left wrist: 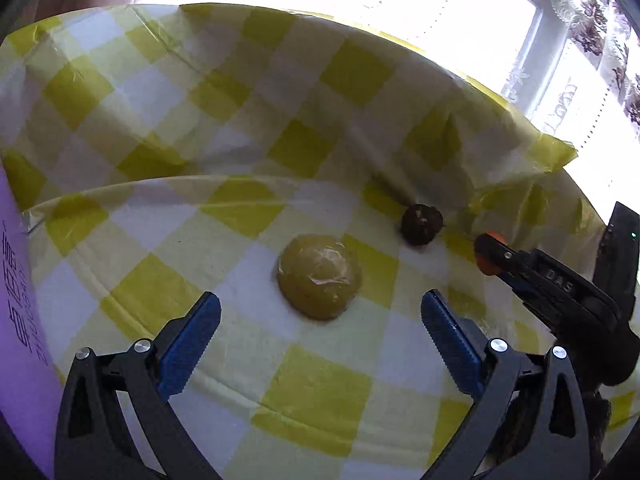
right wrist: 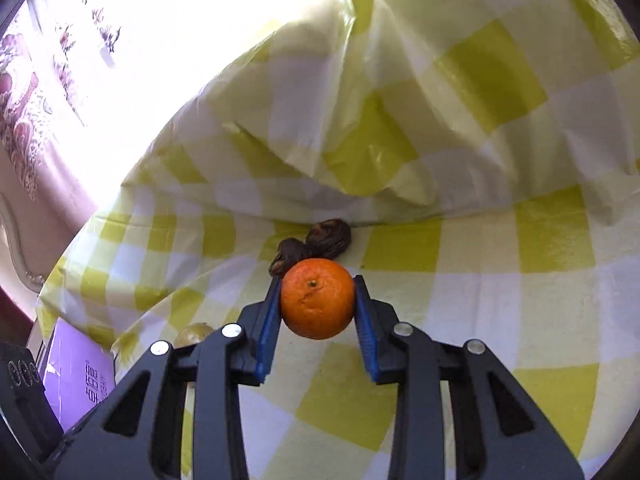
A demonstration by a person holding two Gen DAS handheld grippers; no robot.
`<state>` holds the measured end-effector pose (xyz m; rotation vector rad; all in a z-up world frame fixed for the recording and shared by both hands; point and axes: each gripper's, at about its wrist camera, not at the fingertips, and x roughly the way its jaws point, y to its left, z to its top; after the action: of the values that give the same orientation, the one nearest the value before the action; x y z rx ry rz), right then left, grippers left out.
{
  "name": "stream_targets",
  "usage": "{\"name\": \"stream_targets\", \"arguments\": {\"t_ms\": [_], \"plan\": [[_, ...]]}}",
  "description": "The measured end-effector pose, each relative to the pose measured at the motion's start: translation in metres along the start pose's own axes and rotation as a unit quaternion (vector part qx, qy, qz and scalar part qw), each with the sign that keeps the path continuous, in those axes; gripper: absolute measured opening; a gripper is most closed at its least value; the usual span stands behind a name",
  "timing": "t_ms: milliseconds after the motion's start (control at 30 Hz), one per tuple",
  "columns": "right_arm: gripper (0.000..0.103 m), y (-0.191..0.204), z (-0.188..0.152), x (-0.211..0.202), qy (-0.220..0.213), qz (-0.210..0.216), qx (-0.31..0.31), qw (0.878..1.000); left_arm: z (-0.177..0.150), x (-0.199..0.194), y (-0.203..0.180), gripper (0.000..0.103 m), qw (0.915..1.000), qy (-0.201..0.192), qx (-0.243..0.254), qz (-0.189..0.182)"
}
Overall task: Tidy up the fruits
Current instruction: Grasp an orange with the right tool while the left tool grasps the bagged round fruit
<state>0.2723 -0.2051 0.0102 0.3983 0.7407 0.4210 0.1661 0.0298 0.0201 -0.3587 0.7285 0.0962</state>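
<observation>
Nearest, our right gripper (right wrist: 318, 300) has its blue-padded fingers (right wrist: 267, 330) pressed on both sides of a round orange mandarin (right wrist: 317, 298), whose stem dimple faces the camera; being round, it has no clear long axis. Our left gripper (left wrist: 320, 334) has its fingers spread wide with nothing between them, just short of a smooth yellow-green round fruit (left wrist: 319, 276) lying on the yellow-and-white checked surface (left wrist: 320, 392). Beyond the mandarin lie two dark wrinkled fruits (right wrist: 329, 238), touching each other.
</observation>
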Motion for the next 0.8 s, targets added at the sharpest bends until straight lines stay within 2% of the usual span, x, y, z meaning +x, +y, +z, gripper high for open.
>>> {"name": "stream_targets", "arguments": {"t_ms": [67,100,167,200,267,400,433,467,567,667,800], "plan": [[0.035,0.006,0.0,0.003,0.008,-0.004,-0.013,1.0,0.011,0.018,-0.003,0.095,0.9996,0.026,0.01,0.005],[0.035,0.006,0.001,0.004,0.012,-0.004,-0.014,1.0,0.014,0.026,-0.006,0.091,0.999,0.038,0.02,0.008],[0.035,0.002,0.003,0.005,0.014,-0.002,-0.01,1.0,0.017,0.039,-0.012,0.089,0.997,0.06,0.04,0.028],[0.035,0.001,0.003,0.005,0.013,0.0,-0.008,1.0,0.018,0.045,-0.013,0.078,0.9958,0.072,0.046,0.034],[0.035,0.003,0.003,0.005,0.013,0.004,-0.012,1.0,0.019,0.049,-0.017,0.077,0.9939,0.074,0.057,0.059],[0.035,0.003,0.002,0.003,0.013,0.005,-0.012,1.0,0.015,0.058,-0.034,0.077,0.9849,0.087,0.101,0.11],[0.035,0.003,0.002,0.003,0.012,0.005,-0.012,1.0,0.015,0.057,-0.035,0.072,0.9849,0.083,0.103,0.111],[0.035,0.003,0.001,0.003,0.011,0.004,-0.012,1.0,0.014,0.055,-0.036,0.06,0.9853,0.076,0.109,0.108],[0.035,0.003,0.001,0.003,0.011,0.001,-0.009,1.0,0.012,0.049,-0.035,0.059,0.9867,0.069,0.106,0.102],[0.035,0.001,0.002,0.003,0.009,-0.009,0.0,1.0,0.011,0.032,-0.028,0.059,0.9909,0.033,0.088,0.097],[0.035,-0.005,0.003,0.001,-0.002,-0.019,0.016,1.0,0.005,0.002,-0.014,0.059,0.9977,-0.018,0.047,0.045]]}}
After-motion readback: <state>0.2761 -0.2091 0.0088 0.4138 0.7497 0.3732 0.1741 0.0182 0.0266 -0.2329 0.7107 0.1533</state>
